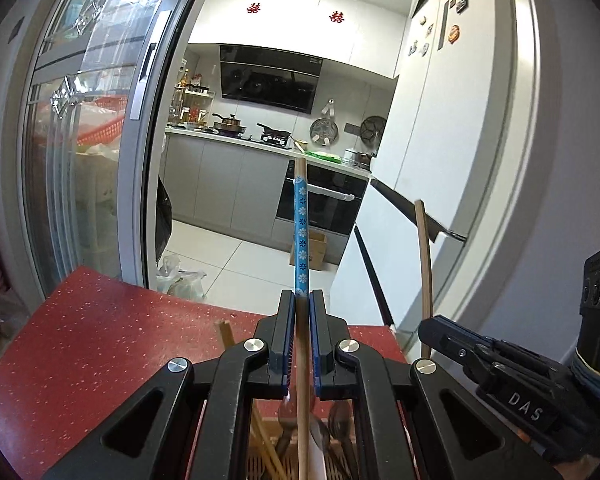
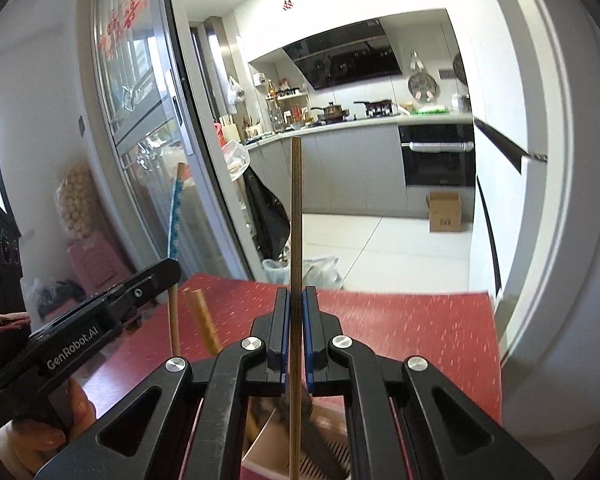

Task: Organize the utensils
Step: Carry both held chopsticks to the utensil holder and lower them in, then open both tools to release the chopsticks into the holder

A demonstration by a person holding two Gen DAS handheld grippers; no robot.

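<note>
Chopsticks, one per hand: your left gripper (image 1: 300,300) fingers clamp the blue-patterned chopstick (image 1: 301,232), right gripper (image 2: 296,300) fingers the plain chopstick (image 2: 296,216), both upright above the utensil tray (image 2: 332,456) on the red surface (image 2: 420,328).

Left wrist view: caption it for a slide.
Left gripper clamps a blue-patterned chopstick above the red table.

A red table (image 1: 112,320) flecked with pale specks carries the things; its far edge ends near a glass sliding door, with white floor tiles beyond. At its near edge sits a utensil holder (image 2: 332,452), mostly hidden behind the black linkages, with a slotted base and a pale wall. Wooden chopsticks (image 1: 226,332) lean out of it to the left, and what look like spoons (image 1: 320,428) lie inside, blurred and dim.
</note>
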